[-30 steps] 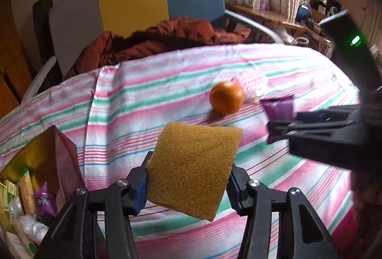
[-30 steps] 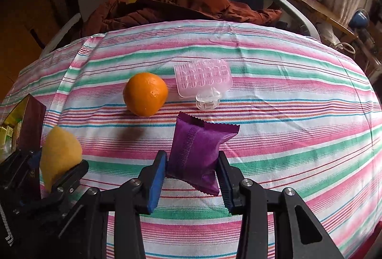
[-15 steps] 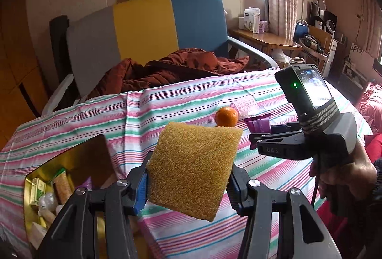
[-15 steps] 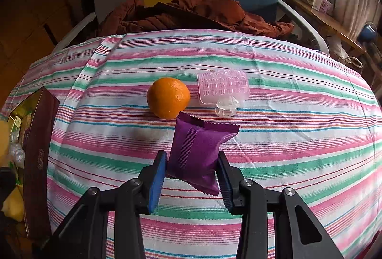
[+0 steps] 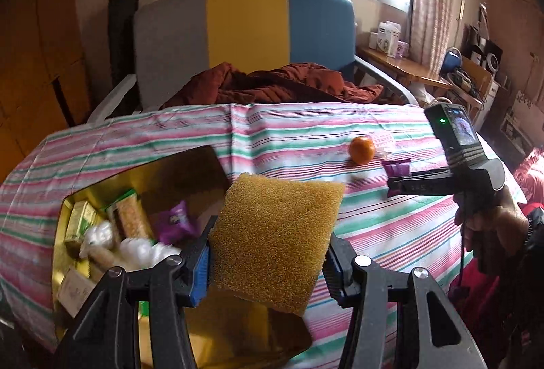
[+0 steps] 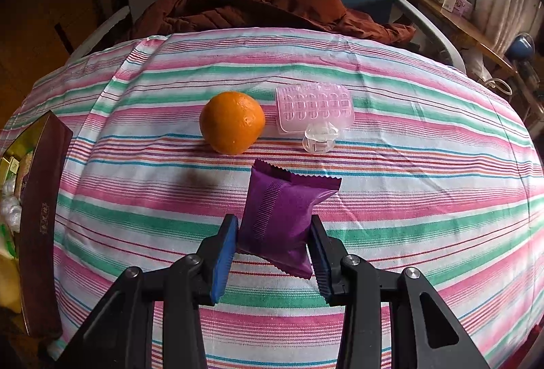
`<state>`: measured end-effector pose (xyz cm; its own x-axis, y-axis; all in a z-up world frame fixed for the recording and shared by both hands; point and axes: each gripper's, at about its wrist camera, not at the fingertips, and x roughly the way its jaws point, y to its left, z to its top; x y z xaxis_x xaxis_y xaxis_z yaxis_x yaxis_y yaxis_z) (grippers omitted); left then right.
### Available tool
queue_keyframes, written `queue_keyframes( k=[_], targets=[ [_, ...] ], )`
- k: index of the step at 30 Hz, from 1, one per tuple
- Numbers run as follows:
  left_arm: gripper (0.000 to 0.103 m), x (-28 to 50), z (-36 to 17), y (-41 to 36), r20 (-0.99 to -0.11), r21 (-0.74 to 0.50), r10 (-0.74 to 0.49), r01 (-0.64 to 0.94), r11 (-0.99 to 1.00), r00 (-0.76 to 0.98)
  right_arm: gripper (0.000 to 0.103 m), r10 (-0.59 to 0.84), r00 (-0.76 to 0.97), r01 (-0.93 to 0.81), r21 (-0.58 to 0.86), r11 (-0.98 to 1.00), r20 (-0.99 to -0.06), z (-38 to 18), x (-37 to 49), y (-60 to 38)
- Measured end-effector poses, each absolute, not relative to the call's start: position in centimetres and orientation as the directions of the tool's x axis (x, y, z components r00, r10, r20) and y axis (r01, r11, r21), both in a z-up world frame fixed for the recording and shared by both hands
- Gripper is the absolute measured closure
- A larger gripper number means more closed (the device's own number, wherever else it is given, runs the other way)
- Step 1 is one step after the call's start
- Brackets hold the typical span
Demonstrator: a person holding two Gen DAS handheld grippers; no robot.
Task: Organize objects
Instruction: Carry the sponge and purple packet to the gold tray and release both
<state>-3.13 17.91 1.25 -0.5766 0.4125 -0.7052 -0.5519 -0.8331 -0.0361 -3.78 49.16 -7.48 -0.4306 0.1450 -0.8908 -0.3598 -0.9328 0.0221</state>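
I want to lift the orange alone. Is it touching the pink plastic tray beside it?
Cannot tell. In the right wrist view the orange overlaps the pink tray's left edge, showing neither contact nor gap.

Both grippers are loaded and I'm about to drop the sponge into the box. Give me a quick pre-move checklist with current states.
1. Left gripper clamps the yellow-brown foam sponge between both pads: ok.
2. Gold-lined open box lies below and left of the sponge: ok.
3. Free room in the box among the packets and white wads: cannot tell.
4. Right gripper shut on the purple foil snack packet: ok.
5. Round orange and clear pink plastic tray sit apart from the box, out of the drop path: ok.
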Motion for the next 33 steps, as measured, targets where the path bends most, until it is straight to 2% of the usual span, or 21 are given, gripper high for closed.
queue_keyframes(
  k=[9,17,24,33],
  targets=[
    [0.049,-5.7,1.2,5.4,-0.700,-0.137,0.320,-0.320,-0.937,-0.638,0.061,0.090,-0.457,-0.308,0.063,-0.949,-0.885,-6.1,-3.3,45.4],
    [0.049,-5.9,-0.1,-1.8,-0.716,-0.183,0.250,-0.170,-0.968,-0.652,0.061,-0.036,-0.567,-0.172,0.162,-0.972,-0.823,-2.4,-2.0,37.5],
    [0.049,-5.3,-1.4,-2.8,-0.721,-0.254,0.308,-0.176,-0.951,-0.621,0.061,-0.184,-0.614,0.009,0.227,-0.974,-0.768,-0.6,-1.7,28.3],
    [0.048,-5.9,-0.7,0.3,-0.704,-0.306,0.406,-0.267,-0.914,-0.583,0.061,-0.246,-0.576,0.105,0.229,-0.968,-0.780,-1.8,-1.6,22.4]
  ],
)
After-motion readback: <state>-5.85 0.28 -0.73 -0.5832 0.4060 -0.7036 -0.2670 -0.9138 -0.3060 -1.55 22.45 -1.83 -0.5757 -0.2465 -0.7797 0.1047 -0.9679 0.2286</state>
